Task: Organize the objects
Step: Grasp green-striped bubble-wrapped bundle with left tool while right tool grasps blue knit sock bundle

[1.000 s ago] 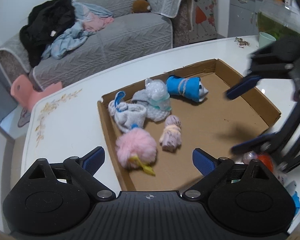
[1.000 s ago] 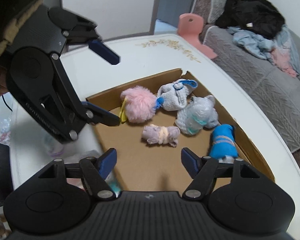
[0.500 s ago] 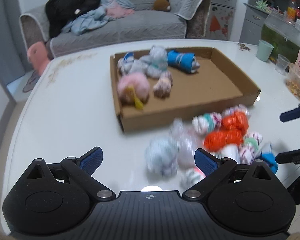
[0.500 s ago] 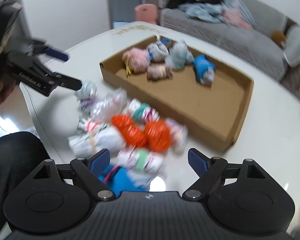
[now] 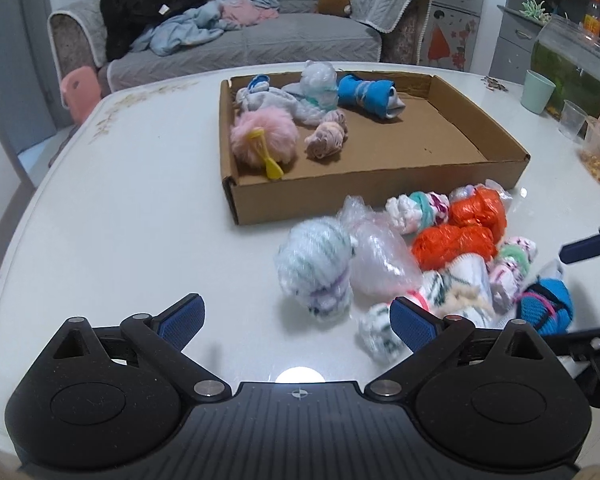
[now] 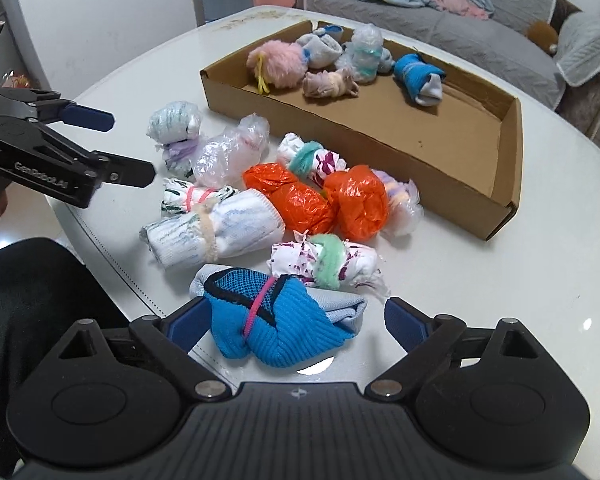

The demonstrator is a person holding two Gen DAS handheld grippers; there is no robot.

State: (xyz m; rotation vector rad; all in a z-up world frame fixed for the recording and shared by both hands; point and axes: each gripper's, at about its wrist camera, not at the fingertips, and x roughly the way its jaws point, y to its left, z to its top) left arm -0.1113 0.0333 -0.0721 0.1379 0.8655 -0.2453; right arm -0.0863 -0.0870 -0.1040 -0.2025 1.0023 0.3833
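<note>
The right gripper [image 6: 296, 322] is opening wide around a blue knitted sock bundle [image 6: 278, 326] at the white table's [image 5: 120, 216] near edge. The left gripper [image 5: 298, 322], jaws wide, holds nothing over bare tabletop. Beyond the loose bundles, the shallow cardboard box [image 5: 380, 200] holds five, its right half bare.

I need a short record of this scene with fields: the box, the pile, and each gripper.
box: cardboard box, five bundles inside at one end
pile: wrapped bundles on white table, outside the box
right gripper: jaws opening, blue sock bundle between them, not gripped
left gripper: open, empty, near striped white bundle
</note>
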